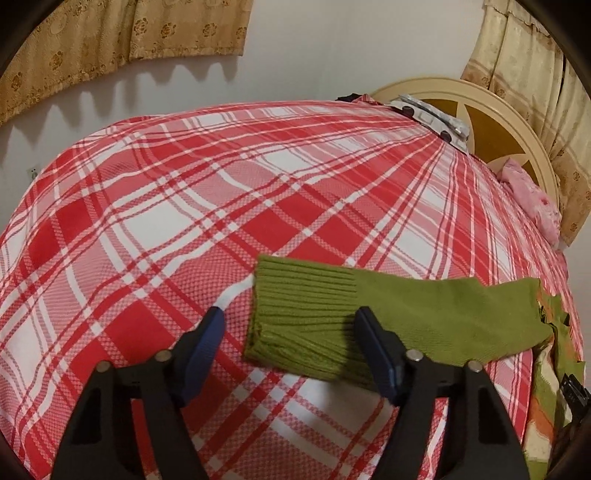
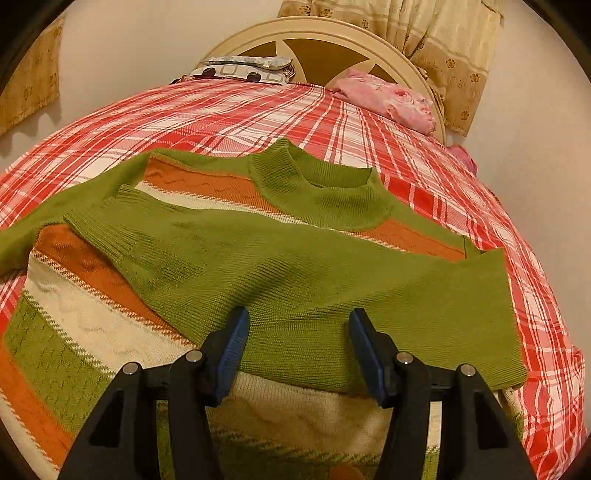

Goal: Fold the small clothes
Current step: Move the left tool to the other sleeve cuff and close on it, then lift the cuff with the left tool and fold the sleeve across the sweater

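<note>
Green knit sweater on a red plaid bed, two grippers over it.

Blue-padded left gripper (image 1: 290, 325) stands released around the ribbed cuff (image 1: 295, 314) of the left sleeve; right gripper (image 2: 297, 328) gapes, unclenched, over the sleeve folded across the sweater (image 2: 258, 258). Bedspread (image 1: 184, 184) beneath, pink cloth (image 2: 391, 99) far right by the headboard (image 2: 321, 33).

A sweater (image 2: 229, 266) is spread flat on the bed cover (image 1: 184, 206), with its neck turned toward the headboard (image 2: 317, 33). One sleeve (image 2: 332, 291) is laid across the sweater's body; the other sleeve (image 1: 369, 314) is stretched out sideways over the cover. Against the headboard, a pillow (image 2: 243, 68) and a bundle, possibly bedding (image 2: 391, 99), are set side by side.
</note>
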Motion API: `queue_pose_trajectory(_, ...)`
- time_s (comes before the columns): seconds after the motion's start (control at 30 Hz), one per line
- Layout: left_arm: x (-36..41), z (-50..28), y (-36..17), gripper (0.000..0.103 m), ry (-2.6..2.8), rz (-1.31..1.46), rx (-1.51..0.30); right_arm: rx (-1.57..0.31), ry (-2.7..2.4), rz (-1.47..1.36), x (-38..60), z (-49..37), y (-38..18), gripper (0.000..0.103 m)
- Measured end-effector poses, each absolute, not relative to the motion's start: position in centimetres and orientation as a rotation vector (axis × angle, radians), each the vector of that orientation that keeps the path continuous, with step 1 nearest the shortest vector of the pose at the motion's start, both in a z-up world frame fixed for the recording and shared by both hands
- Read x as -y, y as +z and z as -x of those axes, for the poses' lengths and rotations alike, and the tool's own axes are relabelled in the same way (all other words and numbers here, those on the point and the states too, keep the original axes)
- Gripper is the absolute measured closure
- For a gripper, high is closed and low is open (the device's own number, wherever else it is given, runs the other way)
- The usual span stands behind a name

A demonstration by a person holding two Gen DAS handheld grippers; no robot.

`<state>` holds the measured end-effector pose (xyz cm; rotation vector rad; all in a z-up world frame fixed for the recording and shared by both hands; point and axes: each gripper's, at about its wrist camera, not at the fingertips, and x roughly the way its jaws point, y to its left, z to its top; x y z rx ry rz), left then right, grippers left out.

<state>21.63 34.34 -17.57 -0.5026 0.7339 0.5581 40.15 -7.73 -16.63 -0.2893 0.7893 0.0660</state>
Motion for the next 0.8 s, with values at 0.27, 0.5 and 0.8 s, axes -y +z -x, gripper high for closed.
queue_pose_trajectory(0.27, -34.3, -21.6, -16.9, 0.091, 0.474, 0.514, -0.717, -0.779, 0.054, 0.309, 7.4, -40.1, -16.7, 0.046)
queue_pose_trajectory(0.5, -33.8, -21.1, -13.8, 0.092, 0.418, 0.518, -0.653, -0.785, 0.060, 0.295, 7.6, -40.2, -16.7, 0.045)
queue_pose_trajectory(0.8, -33.0, -21.9, -8.7, 0.093, 0.345, 0.535, -0.543, -0.693, 0.182, 0.077, 10.9, -38.2, -12.4, 0.038)
